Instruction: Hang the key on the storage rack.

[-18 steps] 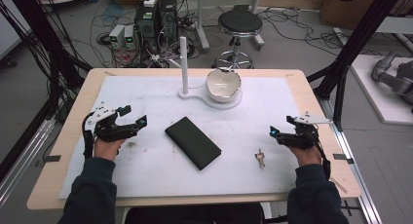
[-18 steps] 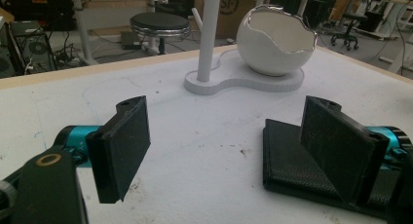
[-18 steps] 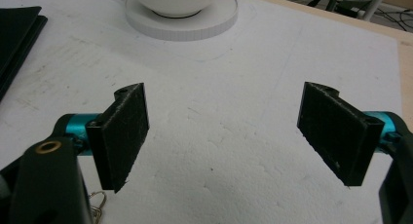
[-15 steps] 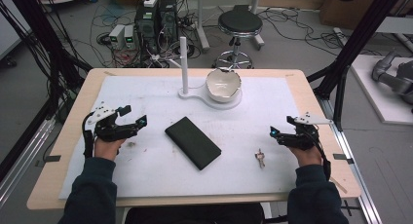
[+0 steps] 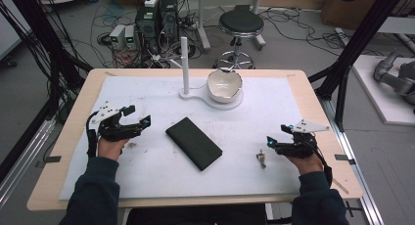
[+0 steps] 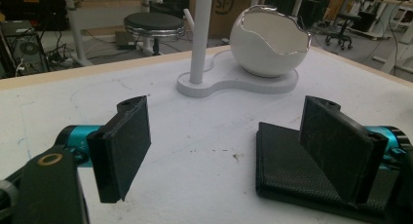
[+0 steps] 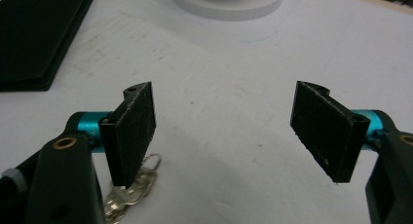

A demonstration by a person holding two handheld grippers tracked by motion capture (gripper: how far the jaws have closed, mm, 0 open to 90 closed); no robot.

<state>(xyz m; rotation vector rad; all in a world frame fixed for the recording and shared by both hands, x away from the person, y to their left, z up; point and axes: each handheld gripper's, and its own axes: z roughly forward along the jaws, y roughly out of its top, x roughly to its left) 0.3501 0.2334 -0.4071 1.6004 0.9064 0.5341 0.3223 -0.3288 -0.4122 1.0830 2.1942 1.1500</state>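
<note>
Black case: a flat, textured black wallet-like case [image 5: 194, 143] lies mid-tabletop, angled, between the two grippers and untouched.
Metal keys: a small bunch of keys [image 5: 261, 159] on a ring lies just beside the right gripper [image 5: 270, 143] — in the right gripper view it sits under the left-hand jaw, not between the two.
Right gripper: jaws wide apart, holding nothing, low over the tabletop [image 5: 147, 176].
Left gripper: the left gripper [image 5: 146, 121] also gapes empty, pointing toward the case, whose near corner shows behind one jaw in the left gripper view.
Backdrop: a white egg-shaped bowl [image 5: 224, 84] and a white post [image 5: 185, 63] share a stand at the far edge, well apart from both grippers.
Advice for the step: probably a pick-up of the keys — shift the right gripper sideways until the bunch is centred between the jaws, lower until the tips nearly brush the surface, then close slowly so the flat keys do not skid away.
</note>
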